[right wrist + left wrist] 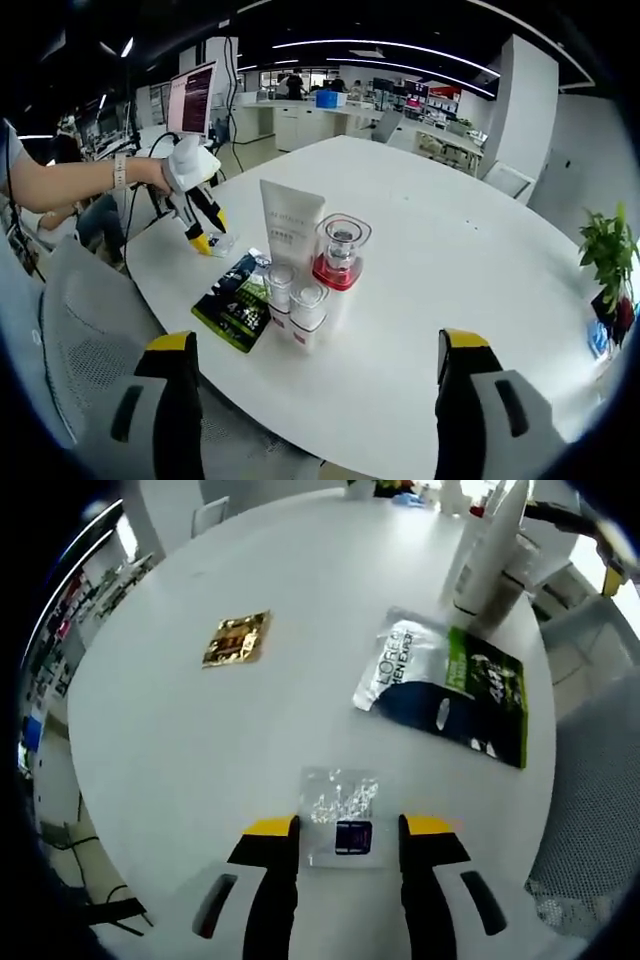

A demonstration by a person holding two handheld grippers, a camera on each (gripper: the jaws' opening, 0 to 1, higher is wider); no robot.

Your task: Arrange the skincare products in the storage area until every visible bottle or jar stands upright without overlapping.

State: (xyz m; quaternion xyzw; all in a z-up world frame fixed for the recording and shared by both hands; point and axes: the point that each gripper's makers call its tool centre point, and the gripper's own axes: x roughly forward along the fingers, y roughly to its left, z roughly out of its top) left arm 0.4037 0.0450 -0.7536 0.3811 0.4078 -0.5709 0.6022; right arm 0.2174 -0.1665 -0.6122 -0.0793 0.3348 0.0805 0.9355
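Observation:
My left gripper is open, low over the white round table, its yellow-tipped jaws either side of a small clear sachet with a dark label. Beyond lie a flat gold sachet and a black, white and green pouch. A white tube stands upright at the far right. In the right gripper view my right gripper is open, held back from a cluster: white tube, clear jar with red base, two small clear-capped bottles. The left gripper appears there, held by a white-gloved hand over the pouch.
A grey mesh chair stands by the table's edge near the pouch. A potted green plant sits at the far side of the table. A monitor and office counters stand behind. Bare tabletop stretches past the cluster.

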